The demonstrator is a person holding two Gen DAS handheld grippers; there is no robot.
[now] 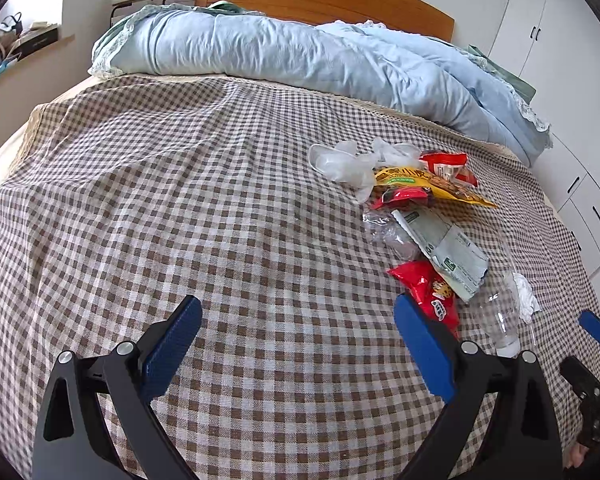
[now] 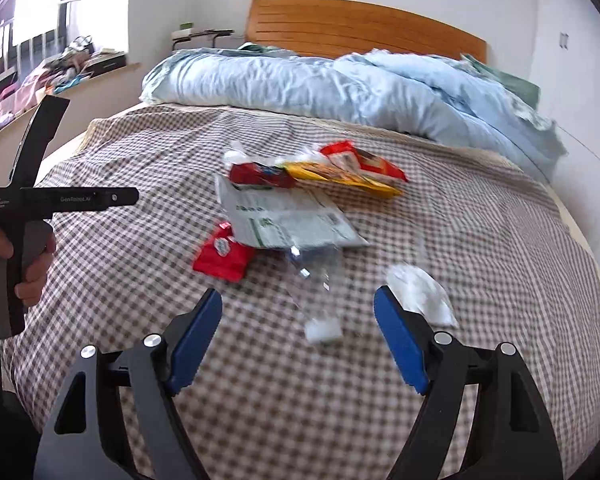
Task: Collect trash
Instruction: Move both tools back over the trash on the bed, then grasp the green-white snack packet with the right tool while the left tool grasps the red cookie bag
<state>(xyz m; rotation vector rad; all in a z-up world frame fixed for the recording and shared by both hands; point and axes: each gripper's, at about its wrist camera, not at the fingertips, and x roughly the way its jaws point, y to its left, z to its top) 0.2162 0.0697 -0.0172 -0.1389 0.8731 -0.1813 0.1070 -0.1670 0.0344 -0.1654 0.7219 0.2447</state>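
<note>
— both grippers gape wide over the checked bedspread (image 1: 180, 208), holding nothing: left gripper (image 1: 298, 344), right gripper (image 2: 298, 344).
— trash?
— strung along the bed: red snack bag (image 1: 428, 288), grey mailer (image 1: 448, 252), yellow packet (image 1: 428, 184), clear bottle (image 1: 500, 320).
— differences?
— only the right view shows the hand (image 2: 16, 264) gripping the left handle.

Glossy plastic wrappers (image 1: 430, 286), checked cloth bedspread (image 1: 180, 184)
</note>
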